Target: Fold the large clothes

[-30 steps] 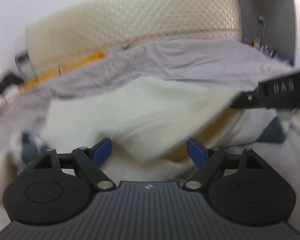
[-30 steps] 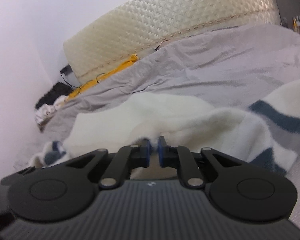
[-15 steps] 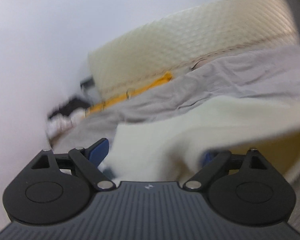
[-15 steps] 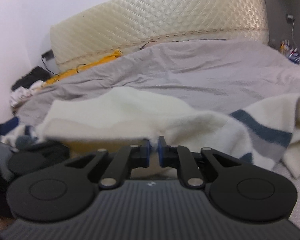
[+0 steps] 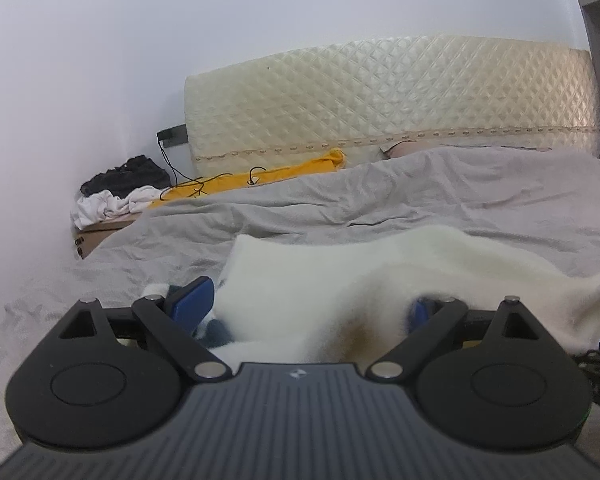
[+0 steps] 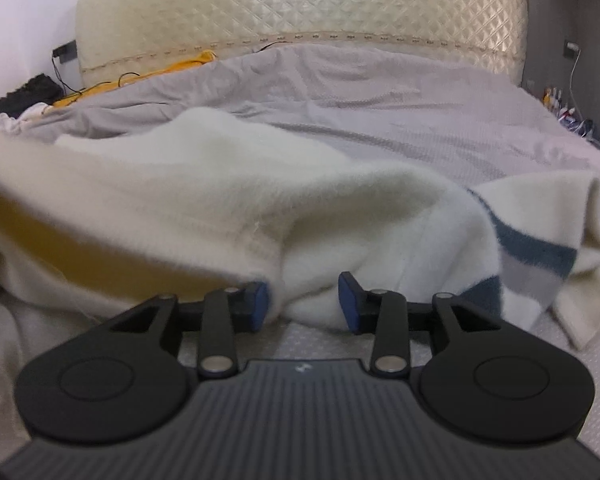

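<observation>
Cream fleece fills the left wrist view, where the sweater [image 5: 300, 280] lies humped on the grey bed sheet [image 5: 340, 208] and spills between the widely spread blue fingers [image 5: 192, 300] of the left gripper [image 5: 304, 306]. The pads stand well apart and pinch nothing; cloth drapes over the right-hand pad and nearly hides it. A risk lies in that drape: fuzzy pile resting on a pad may cling, and any withdrawal of the gripper could drag the fold's edge askew. At the far right edge a dark piece with a blue tip, probably the other tool, sits close by, so the two could bump.

From the right wrist view, the same sweater [image 6: 220, 200] stretches across the bed, its blue and grey striped sleeve [image 6: 540, 256] thrown off to the right, apart from the main heap. The right gripper [image 6: 302, 306] has just been opening; its fingers [image 6: 260, 304] now stand parted with a lump of fleece between them, the left pad brushing the cloth, no squeeze evident. The fold looks loose and puffed rather than flat, with a raised, blurred flap on the left. Judging from that, the flap may sag or roll open, and the stray sleeve, left outside, would spoil a tidy rectangle unless tucked in.
</observation>
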{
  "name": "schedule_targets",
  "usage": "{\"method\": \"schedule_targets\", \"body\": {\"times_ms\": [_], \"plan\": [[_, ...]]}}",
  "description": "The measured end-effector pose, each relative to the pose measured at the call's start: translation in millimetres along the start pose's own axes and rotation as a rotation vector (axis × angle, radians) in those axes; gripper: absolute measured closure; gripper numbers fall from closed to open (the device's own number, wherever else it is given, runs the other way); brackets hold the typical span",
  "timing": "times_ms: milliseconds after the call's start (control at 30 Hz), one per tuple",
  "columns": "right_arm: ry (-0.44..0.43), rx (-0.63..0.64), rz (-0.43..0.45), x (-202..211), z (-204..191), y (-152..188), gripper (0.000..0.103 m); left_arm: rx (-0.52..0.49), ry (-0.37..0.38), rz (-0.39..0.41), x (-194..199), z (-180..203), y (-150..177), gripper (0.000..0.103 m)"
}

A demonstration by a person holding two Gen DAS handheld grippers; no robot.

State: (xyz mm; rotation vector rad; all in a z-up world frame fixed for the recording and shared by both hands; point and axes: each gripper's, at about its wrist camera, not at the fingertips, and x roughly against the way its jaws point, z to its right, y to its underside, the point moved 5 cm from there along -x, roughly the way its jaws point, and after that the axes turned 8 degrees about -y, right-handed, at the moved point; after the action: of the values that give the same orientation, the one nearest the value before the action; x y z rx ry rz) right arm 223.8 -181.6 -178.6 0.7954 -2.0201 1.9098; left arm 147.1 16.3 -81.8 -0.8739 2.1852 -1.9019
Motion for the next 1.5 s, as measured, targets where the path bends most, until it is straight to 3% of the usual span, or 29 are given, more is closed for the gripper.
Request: {"method": "schedule_targets", "body": {"times_ms": [167, 300, 433, 533, 600, 767, 1000, 1067, 1167, 1300, 1500], "plan": [[0.042, -0.102, 0.151, 30.2, 14.0, -23.7, 0.063, 0.088, 0.002, -0.041, -0.9, -3.2, 4.8, 0.008], [0.080, -0.109, 0.265, 53.8, 15.6, -36.5, 0.063, 0.062, -0.016, -0.034, -0.5, 3.2, 8.5, 0.005], [0.095, -0.073, 0.359, 70.7, 13.3, -46.0, 0.063, 0.097, 0.022, -0.179, -18.6, 4.5, 25.1, 0.004], [0.084, -0.071, 0.363, 71.4, 11.0, -48.8, 0.063, 0.144, 0.043, -0.292, -35.2, 1.0, 40.3, 0.003], [0.088, -0.046, 0.356, 69.5, 11.1, -48.0, 0.063, 0.186, 0.048, -0.318, -43.0, -5.2, 43.5, 0.002], [0.098, -0.016, 0.280, 55.7, 12.6, -40.7, 0.063, 0.280, 0.048, -0.220, -37.4, -25.1, 24.7, 0.001], [0.102, 0.028, 0.115, 20.1, 10.9, -16.2, 0.063, 0.183, 0.031, -0.076, -12.9, -16.2, 2.0, 0.001], [0.093, 0.008, 0.106, 17.6, 12.8, -13.7, 0.062, 0.158, 0.025, -0.050, -6.9, -13.6, -1.6, 0.001], [0.096, -0.024, 0.241, 41.3, 16.3, -28.9, 0.062, 0.182, 0.032, -0.036, 1.7, -17.8, -7.1, 0.001], [0.072, -0.047, 0.355, 81.5, 11.0, -53.3, 0.062, 0.256, 0.065, 0.020, 19.7, -38.1, -26.7, 0.001], [0.016, 0.014, 0.508, 154.6, -4.5, -121.3, 0.062, 0.324, 0.112, 0.126, 55.2, -77.1, -95.8, 0.001]]}}
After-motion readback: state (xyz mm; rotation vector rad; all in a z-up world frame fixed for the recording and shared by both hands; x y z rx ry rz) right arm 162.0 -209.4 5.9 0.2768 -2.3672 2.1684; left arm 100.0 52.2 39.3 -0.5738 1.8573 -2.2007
